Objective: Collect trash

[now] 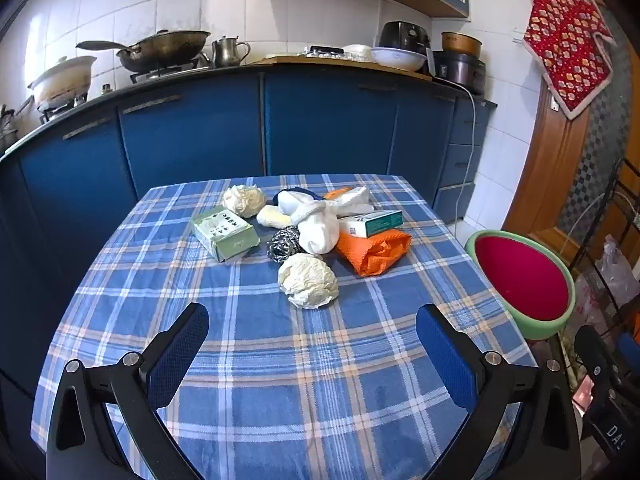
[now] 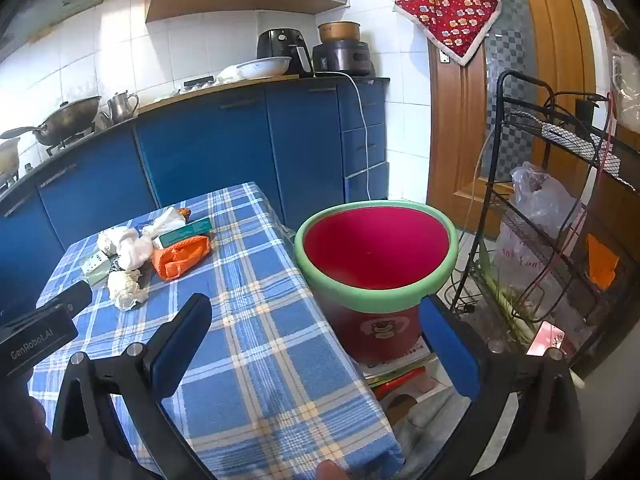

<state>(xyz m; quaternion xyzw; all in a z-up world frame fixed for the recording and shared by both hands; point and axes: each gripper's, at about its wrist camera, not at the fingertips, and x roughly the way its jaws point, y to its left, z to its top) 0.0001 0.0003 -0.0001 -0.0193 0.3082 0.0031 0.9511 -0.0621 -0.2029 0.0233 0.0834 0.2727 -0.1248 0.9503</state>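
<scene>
A pile lies on the blue plaid tablecloth (image 1: 280, 360): a crumpled paper ball (image 1: 308, 280) nearest, another paper ball (image 1: 243, 199) at the back, a green box (image 1: 224, 233), a steel scourer (image 1: 283, 242), white socks (image 1: 320, 220), a teal-and-white box (image 1: 370, 222) and an orange cloth (image 1: 374, 251). A red bin with a green rim (image 1: 524, 280) stands beside the table's right edge. My left gripper (image 1: 312, 344) is open and empty, short of the near paper ball. My right gripper (image 2: 316, 340) is open and empty, over the table's right edge by the bin (image 2: 376, 248).
Blue kitchen cabinets (image 1: 192, 140) run behind the table, with a wok (image 1: 164, 50), a kettle and appliances on the counter. A black wire rack (image 2: 560, 208) with a plastic bag stands right of the bin. Papers lie on the floor under the bin.
</scene>
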